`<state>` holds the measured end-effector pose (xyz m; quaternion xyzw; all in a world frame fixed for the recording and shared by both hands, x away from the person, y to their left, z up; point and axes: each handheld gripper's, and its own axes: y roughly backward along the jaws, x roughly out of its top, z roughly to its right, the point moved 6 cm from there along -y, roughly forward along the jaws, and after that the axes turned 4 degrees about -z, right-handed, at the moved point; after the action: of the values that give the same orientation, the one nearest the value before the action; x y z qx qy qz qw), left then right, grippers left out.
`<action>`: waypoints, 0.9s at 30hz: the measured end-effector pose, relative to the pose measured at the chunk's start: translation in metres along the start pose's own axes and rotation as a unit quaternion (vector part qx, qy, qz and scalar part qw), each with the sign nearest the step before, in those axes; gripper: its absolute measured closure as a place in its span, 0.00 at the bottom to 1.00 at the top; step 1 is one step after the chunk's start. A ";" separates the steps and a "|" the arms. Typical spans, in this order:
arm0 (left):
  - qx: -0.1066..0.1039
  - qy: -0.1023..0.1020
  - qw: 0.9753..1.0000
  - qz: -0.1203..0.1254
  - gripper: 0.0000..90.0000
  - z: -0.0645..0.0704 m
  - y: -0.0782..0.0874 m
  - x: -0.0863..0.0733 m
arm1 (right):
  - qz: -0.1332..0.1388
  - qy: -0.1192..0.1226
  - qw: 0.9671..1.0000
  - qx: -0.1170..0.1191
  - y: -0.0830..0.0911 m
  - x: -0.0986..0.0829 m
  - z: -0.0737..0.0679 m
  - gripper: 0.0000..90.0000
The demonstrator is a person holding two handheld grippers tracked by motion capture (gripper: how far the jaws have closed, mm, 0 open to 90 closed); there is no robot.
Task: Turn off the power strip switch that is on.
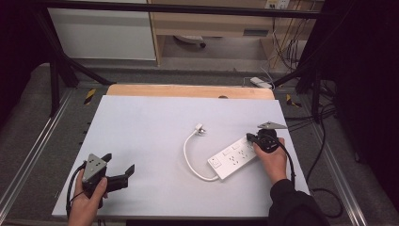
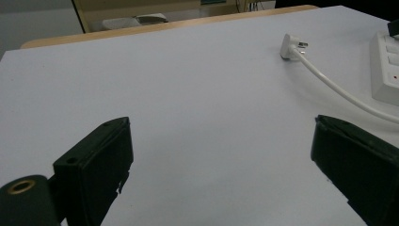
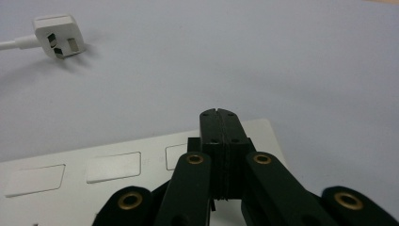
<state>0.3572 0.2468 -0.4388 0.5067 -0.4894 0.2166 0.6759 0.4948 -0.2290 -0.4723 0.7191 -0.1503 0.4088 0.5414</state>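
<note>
Left gripper (image 1: 120, 172) nearest, lower left of high view, jaws wide, empty. Power strip (image 1: 234, 157) right of centre; right gripper (image 1: 258, 139) pressed closed over its far end. Plug (image 1: 200, 128) loose above. Likely step: steadying strip; next, left grasps plug.

No text or number reads clearly; the power strip (image 1: 234, 158) seems unmarked, though blurred.

power strip (image 2: 387, 66): cut by frame edge | socket markings (image 1: 237, 155): too small to read
</note>
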 end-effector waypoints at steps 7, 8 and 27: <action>0.000 -0.001 1.000 0.000 0.07 0.000 0.000 0.000 | 0.001 -0.001 1.000 0.001 0.000 0.000 0.000 1.00; 0.000 -0.001 1.000 0.000 0.07 0.000 0.000 0.000 | 0.001 -0.001 1.000 0.001 0.000 0.000 0.000 1.00; -0.001 0.001 1.000 -0.001 0.07 0.001 -0.001 0.000 | 0.006 -0.002 1.000 0.002 -0.001 -0.001 0.001 1.00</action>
<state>0.3573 0.2458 -0.4394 0.5062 -0.4887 0.2160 0.6769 0.4951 -0.2295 -0.4738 0.7201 -0.1547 0.4112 0.5371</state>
